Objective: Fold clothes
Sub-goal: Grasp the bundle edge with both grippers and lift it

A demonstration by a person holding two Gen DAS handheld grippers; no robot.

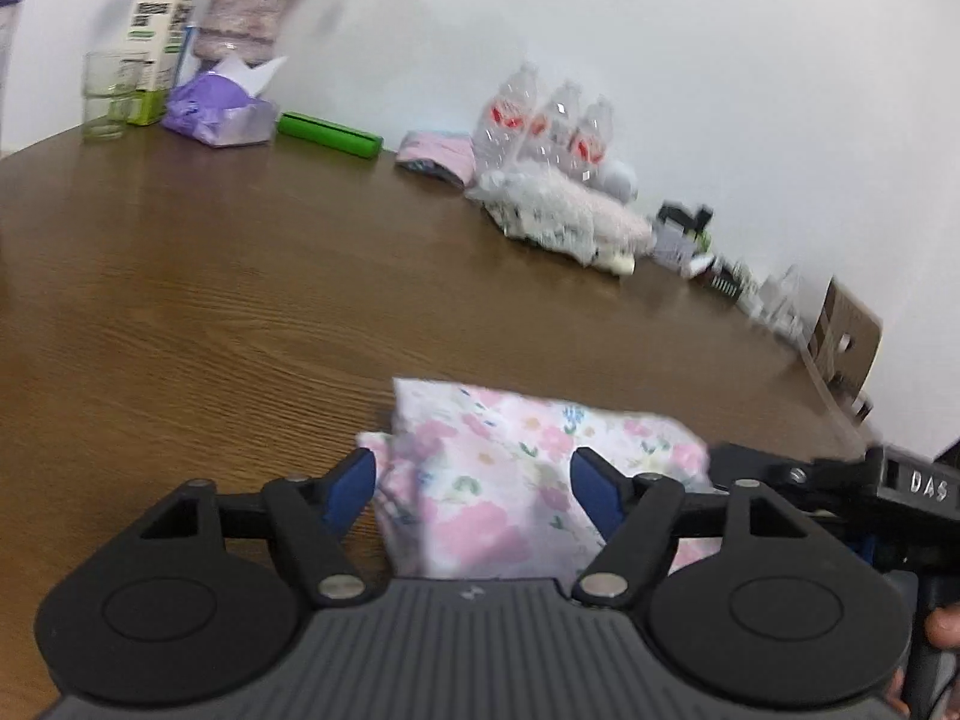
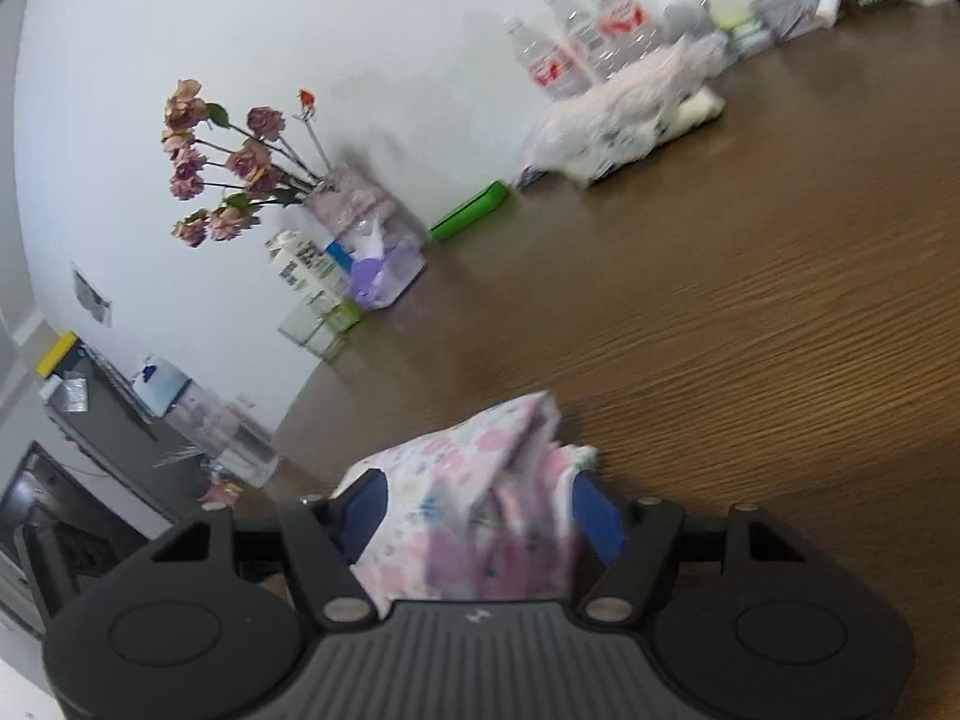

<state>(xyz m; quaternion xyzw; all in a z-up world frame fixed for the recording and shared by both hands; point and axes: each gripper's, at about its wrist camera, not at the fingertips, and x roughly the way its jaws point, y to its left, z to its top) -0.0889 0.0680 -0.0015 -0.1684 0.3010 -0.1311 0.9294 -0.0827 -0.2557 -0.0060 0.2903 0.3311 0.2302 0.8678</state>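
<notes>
Where clutter lines the white wall (image 1: 660, 60), wooden table (image 1: 210, 300).

From my left wrist view, the floral garment (image 1: 510, 480) runs under the left gripper (image 1: 474, 489) body at six o'clock, so its near edge is hidden from me. The right gripper (image 1: 840, 480) is cut off at four o'clock. The small clutter (image 1: 720, 264) at two o'clock is too blurred to name. From my right wrist view, the garment again disappears beneath the housing, and the carton (image 2: 303, 270) print at nine o'clock is unreadable.
</notes>
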